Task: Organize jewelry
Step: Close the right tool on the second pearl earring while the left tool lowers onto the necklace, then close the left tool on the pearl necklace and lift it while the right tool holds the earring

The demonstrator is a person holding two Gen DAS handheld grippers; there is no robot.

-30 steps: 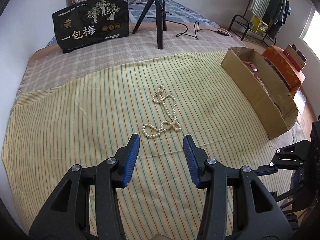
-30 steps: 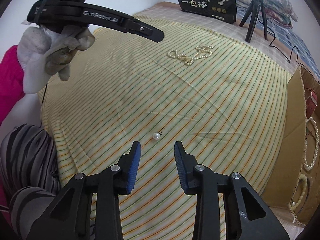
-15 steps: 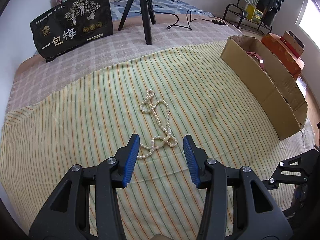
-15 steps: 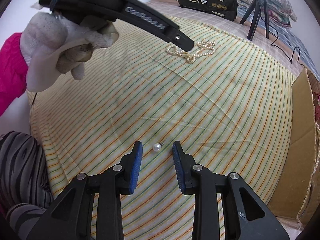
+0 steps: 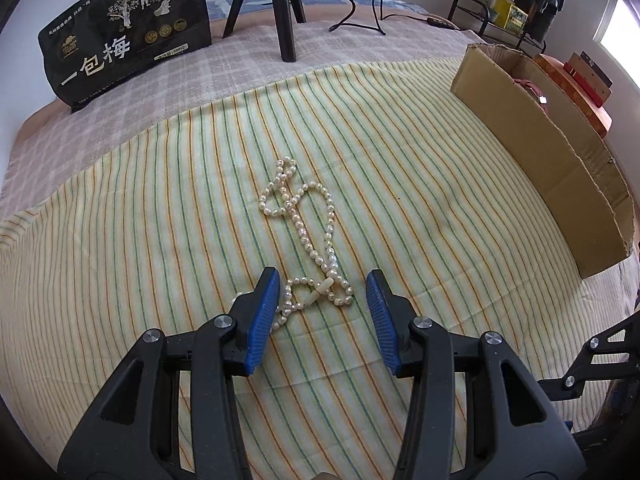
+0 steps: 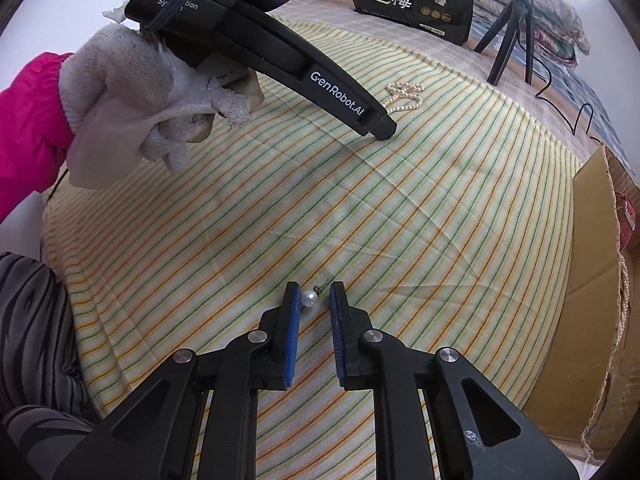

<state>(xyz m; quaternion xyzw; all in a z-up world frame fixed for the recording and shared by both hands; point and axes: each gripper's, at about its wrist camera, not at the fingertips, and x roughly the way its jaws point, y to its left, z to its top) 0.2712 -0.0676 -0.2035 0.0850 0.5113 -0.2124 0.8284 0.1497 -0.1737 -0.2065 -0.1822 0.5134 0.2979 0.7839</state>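
While the left gripper (image 5: 322, 294) stands spread over the necklace's (image 5: 304, 232) near end, the right gripper's (image 6: 315, 295) jaws, just closing, flank the pearl earring (image 6: 310, 298) without pinching it.

The left gripper (image 5: 322, 296) is now lower and over the near end of the pearl necklace (image 5: 308, 236). The right gripper (image 6: 314, 304) jaws have just been closing around the pearl earring (image 6: 310, 298).

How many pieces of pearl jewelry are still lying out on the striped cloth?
2: a pearl necklace mid-cloth between the left hand-held gripper fingers, and a pearl earring between the right hand-held gripper fingers. None visibly hidden.
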